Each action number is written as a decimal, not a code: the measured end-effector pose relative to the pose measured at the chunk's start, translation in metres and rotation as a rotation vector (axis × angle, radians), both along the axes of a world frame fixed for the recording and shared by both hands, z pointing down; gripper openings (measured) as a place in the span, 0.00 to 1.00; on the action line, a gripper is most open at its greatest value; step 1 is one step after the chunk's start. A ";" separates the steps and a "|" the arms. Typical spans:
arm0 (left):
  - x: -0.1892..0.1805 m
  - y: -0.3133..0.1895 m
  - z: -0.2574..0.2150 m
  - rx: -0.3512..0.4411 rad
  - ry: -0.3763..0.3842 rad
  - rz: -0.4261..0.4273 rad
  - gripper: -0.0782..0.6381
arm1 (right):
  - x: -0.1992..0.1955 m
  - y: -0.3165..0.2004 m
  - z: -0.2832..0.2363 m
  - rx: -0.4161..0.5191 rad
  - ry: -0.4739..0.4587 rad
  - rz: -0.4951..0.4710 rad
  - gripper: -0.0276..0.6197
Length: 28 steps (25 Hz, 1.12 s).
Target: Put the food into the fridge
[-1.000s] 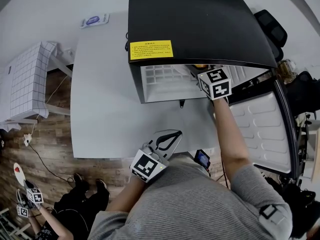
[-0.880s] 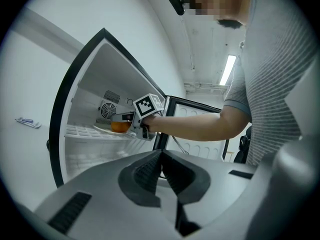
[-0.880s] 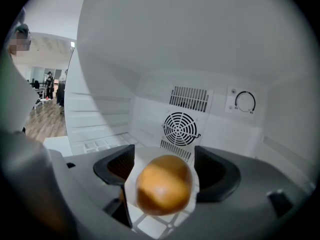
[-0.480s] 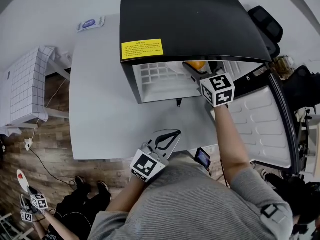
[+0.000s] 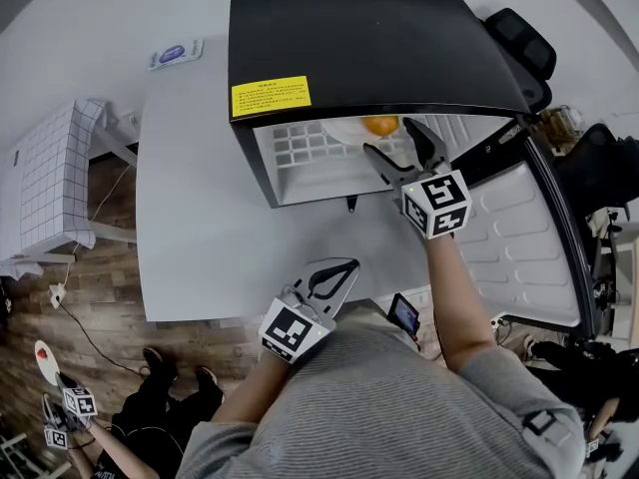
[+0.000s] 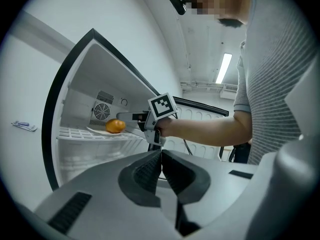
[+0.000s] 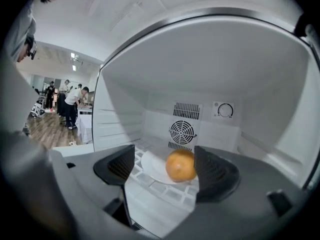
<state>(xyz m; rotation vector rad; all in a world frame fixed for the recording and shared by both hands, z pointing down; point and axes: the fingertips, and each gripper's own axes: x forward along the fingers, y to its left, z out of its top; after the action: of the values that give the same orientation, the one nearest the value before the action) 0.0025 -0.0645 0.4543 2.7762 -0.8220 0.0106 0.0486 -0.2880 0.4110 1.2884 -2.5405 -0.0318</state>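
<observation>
- The orange (image 5: 380, 125) was seen on a white plate (image 5: 342, 131), set on the wire shelf (image 5: 300, 150) inside the open fridge (image 5: 379, 38).
- The right gripper (image 5: 390, 136) was held at the fridge mouth, jaws spread wide and nothing gripped; the orange was framed between them, beyond their tips.
- The left gripper (image 5: 347, 268) was seen shut and empty, by the table (image 5: 200, 218) edge.
- The orange was judged light, firm and apt to roll; the plate was judged stiff, smooth and breakable, best taken by its rim.
</observation>
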 end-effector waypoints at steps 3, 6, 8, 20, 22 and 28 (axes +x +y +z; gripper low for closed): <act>0.001 0.001 -0.002 0.016 -0.002 0.002 0.12 | -0.002 0.015 0.003 -0.012 -0.037 -0.012 0.59; -0.001 0.001 -0.003 0.015 -0.005 -0.006 0.12 | -0.005 0.030 0.008 -0.027 -0.054 -0.028 0.59; -0.002 0.001 -0.003 0.014 -0.007 -0.011 0.12 | -0.008 0.040 0.010 -0.034 -0.065 -0.039 0.60; -0.001 0.003 -0.005 0.024 -0.008 -0.005 0.12 | -0.015 0.092 0.008 -0.054 -0.131 -0.081 0.59; -0.001 0.003 -0.006 0.024 -0.008 -0.004 0.12 | -0.015 0.099 0.007 -0.057 -0.141 -0.088 0.59; 0.002 0.005 -0.007 0.029 -0.010 0.004 0.12 | -0.016 0.118 0.006 -0.053 -0.139 -0.109 0.59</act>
<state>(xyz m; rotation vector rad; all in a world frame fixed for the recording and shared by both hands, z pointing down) 0.0041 -0.0594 0.4472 2.8067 -0.8253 0.0128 0.0322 -0.1698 0.4169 1.1687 -2.7075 0.1046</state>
